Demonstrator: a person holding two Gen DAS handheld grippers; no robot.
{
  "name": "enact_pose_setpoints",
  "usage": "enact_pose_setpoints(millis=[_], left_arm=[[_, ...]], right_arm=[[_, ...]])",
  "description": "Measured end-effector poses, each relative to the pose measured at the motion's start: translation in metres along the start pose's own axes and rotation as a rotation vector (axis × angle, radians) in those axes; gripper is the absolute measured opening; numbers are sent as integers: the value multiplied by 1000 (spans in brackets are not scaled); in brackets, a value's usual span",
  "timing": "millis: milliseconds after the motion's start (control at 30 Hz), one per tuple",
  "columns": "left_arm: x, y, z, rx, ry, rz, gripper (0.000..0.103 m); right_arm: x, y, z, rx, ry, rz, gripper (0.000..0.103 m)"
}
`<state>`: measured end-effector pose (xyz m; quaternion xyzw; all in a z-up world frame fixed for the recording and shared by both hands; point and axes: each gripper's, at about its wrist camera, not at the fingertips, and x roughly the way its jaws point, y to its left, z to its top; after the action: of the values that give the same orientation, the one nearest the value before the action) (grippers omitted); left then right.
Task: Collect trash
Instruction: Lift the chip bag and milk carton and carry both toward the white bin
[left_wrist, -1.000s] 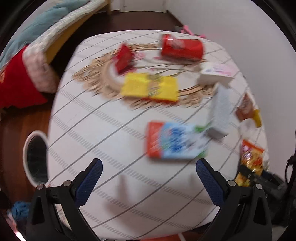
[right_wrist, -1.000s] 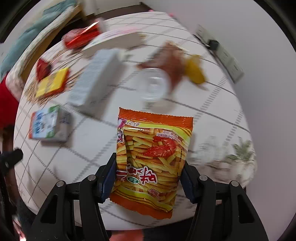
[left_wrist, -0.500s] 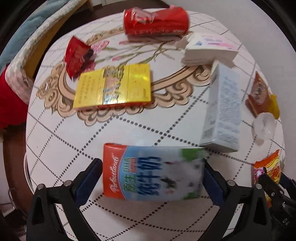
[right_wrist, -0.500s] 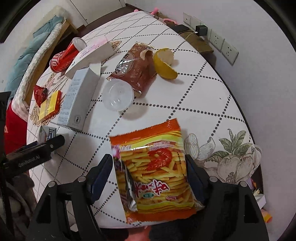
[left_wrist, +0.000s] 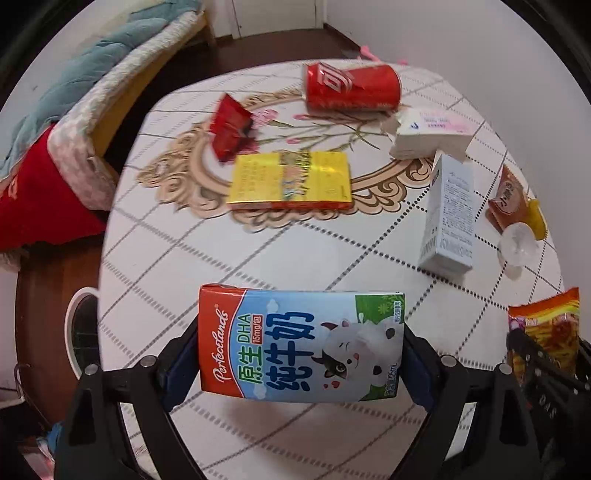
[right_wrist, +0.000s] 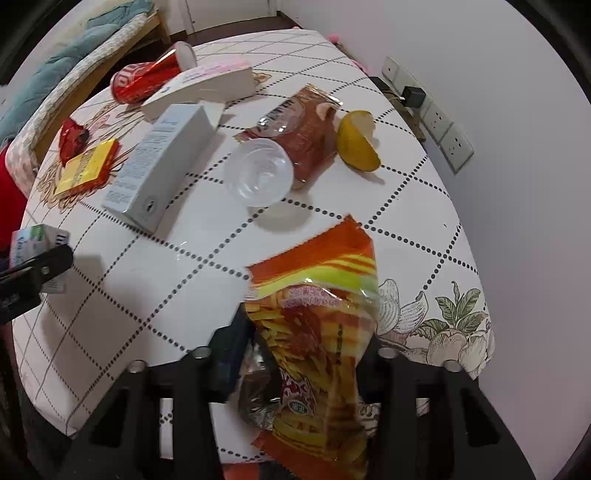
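Note:
My left gripper (left_wrist: 299, 354) is shut on a blue and red milk carton (left_wrist: 299, 343), held sideways just above the round table (left_wrist: 155, 258). My right gripper (right_wrist: 306, 350) is shut on an orange shrimp-chip bag (right_wrist: 317, 321), crumpled and lifted at the table's near edge; the bag also shows in the left wrist view (left_wrist: 546, 332). The left gripper and carton (right_wrist: 37, 240) show at the left of the right wrist view.
On the table lie a red paper cup (left_wrist: 351, 90), a red wrapper (left_wrist: 231, 127), a yellow box (left_wrist: 291, 181), a white tissue box (left_wrist: 430, 134), a tall white carton (right_wrist: 162, 166), a clear plastic lid (right_wrist: 260, 171), a brown packet (right_wrist: 306, 136) and a lemon peel (right_wrist: 356, 142). A white bin rim (left_wrist: 79, 332) sits below left.
The left gripper closed on the milk carton and lifted it. The right gripper squeezed the chip bag, which crumpled and rose off the table.

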<state>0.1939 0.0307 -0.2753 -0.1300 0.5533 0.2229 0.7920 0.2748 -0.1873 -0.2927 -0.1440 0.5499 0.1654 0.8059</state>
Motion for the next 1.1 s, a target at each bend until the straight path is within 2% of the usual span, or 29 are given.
enact_pose_setpoints(millis=[133, 200, 233, 267, 400, 600, 867, 1000, 1100], left_arm=[[-18, 12, -15, -20, -30, 4, 91], [-24, 24, -17, -31, -38, 3, 91], [-30, 31, -21, -40, -45, 3, 91], [-33, 36, -25, -45, -49, 4, 91], [-48, 58, -37, -72, -69, 0, 91], [-72, 104, -45, -131, -107, -3, 91], [-98, 207, -49, -248, -169, 62, 91], [-96, 272, -55, -334, -166, 118, 91], [-82, 324, -63, -405, -139, 154, 91]], right_arm=[[-11, 4, -4, 0, -22, 45, 41], [-16, 9, -7, -12, -26, 61, 33], [-19, 12, -9, -19, -28, 64, 18], [-23, 16, -10, -28, -34, 69, 15], [-40, 29, -16, -39, -66, 117, 12], [-77, 70, -8, -75, -115, 225, 11], [-120, 181, 5, -215, -131, 406, 11], [-124, 258, 6, -307, -101, 506, 11], [-112, 332, 5, -394, -50, 565, 11]])
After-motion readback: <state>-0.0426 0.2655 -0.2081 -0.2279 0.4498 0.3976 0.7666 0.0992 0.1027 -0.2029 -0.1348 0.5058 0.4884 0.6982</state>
